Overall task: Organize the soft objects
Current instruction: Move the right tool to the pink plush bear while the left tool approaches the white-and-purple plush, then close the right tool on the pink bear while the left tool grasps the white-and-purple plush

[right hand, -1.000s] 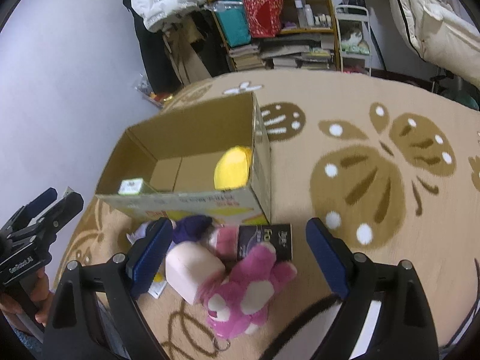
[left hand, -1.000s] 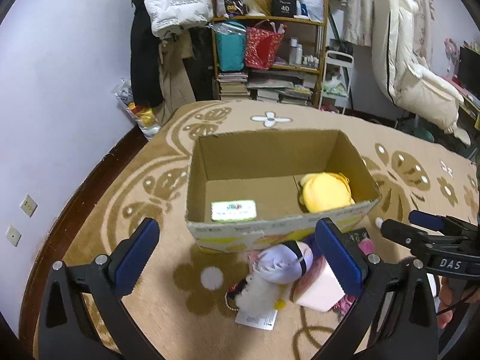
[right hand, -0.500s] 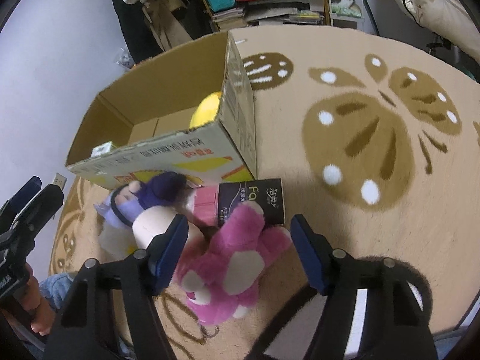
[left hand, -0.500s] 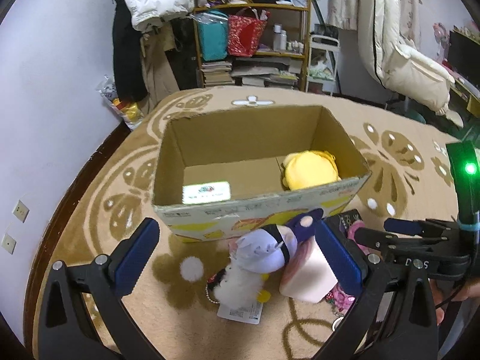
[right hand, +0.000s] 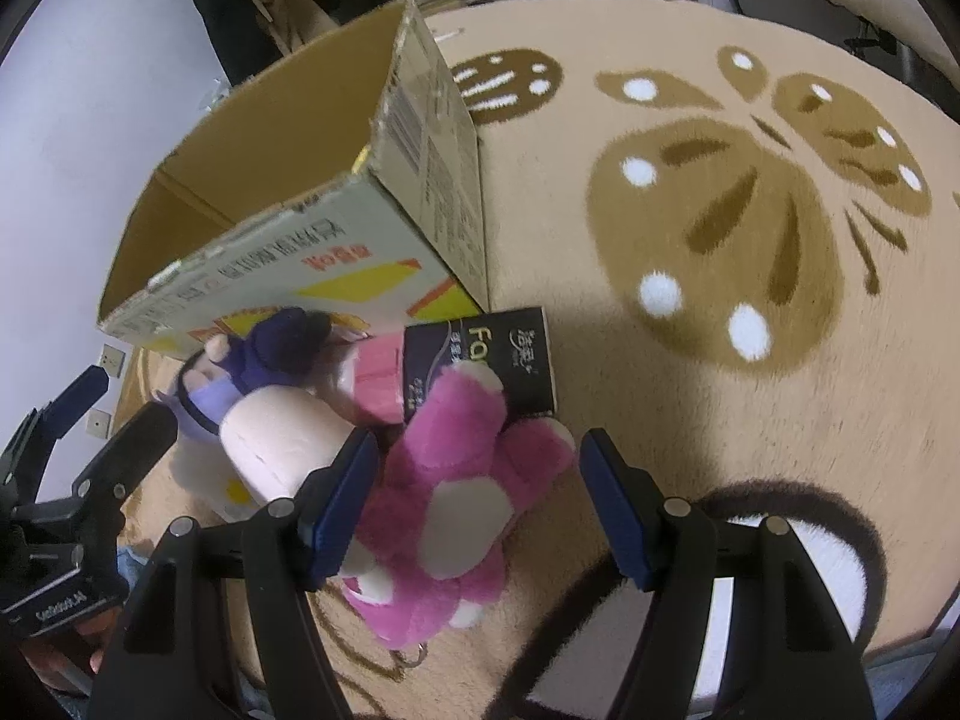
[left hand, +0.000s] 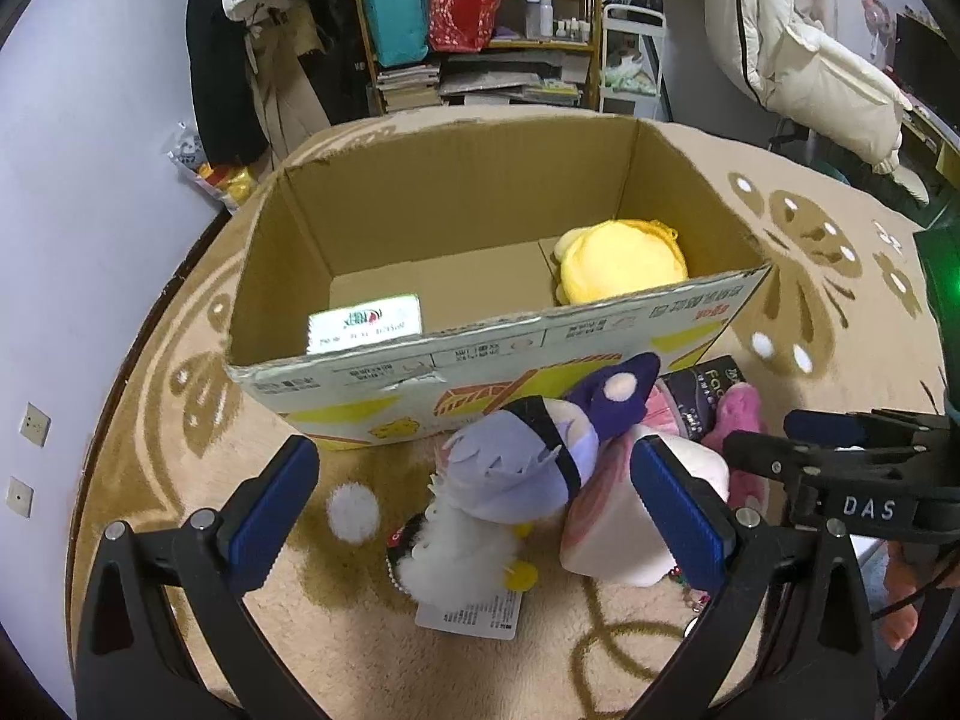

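Note:
A pink plush bear (right hand: 456, 492) lies on the rug between the fingers of my right gripper (right hand: 480, 507), which stands open around it; a gap shows on the right side. My left gripper (left hand: 474, 510) is open above a purple-and-white plush doll (left hand: 516, 468), which leans on a pale pink cylinder plush (left hand: 612, 546). Behind them stands an open cardboard box (left hand: 480, 354) with a yellow plush (left hand: 618, 264) in its right part. In the left wrist view the right gripper (left hand: 780, 444) shows at the right edge.
A black tissue pack (right hand: 510, 354) lies by the box corner, partly under the bear. A white labelled pack (left hand: 366, 324) sits inside the box at the left. The patterned rug (right hand: 720, 210) stretches to the right. Shelves (left hand: 480, 30) and hanging coats stand behind the box.
Both grippers have sunk toward the toys, which now look larger. The right gripper's fingers have narrowed and now straddle the pink bear. The left gripper's fingers kept their width.

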### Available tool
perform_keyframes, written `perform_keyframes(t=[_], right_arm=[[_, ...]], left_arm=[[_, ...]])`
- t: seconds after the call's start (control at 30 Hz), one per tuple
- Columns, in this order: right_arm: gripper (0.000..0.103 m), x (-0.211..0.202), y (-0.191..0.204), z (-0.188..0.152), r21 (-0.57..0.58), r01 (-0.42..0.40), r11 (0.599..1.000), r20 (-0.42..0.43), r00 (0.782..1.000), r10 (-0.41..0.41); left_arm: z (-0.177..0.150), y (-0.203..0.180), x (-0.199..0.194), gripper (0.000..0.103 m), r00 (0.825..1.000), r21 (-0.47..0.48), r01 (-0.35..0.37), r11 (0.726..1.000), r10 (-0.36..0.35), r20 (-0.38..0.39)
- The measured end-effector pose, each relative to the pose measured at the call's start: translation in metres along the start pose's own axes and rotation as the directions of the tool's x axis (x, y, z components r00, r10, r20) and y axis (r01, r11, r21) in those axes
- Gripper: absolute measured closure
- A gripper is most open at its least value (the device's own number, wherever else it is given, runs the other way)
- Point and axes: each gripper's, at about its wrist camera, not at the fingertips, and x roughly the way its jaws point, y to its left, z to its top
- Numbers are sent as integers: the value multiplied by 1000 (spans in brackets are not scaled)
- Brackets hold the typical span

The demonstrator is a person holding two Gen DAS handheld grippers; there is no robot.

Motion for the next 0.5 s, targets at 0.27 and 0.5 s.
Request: perform_keyframes(t=[0.27,0.5], right_arm=[[29,15,0,2,8,8,1000,-40,999,-7],[29,26,-10,6,67,-28,997,-64,997,33]], left_arm=[[2,1,16,1,1000,-7,3,1000,-3,-15],[3,1,24,1,1000,-10,-15,1000,15,-10]])
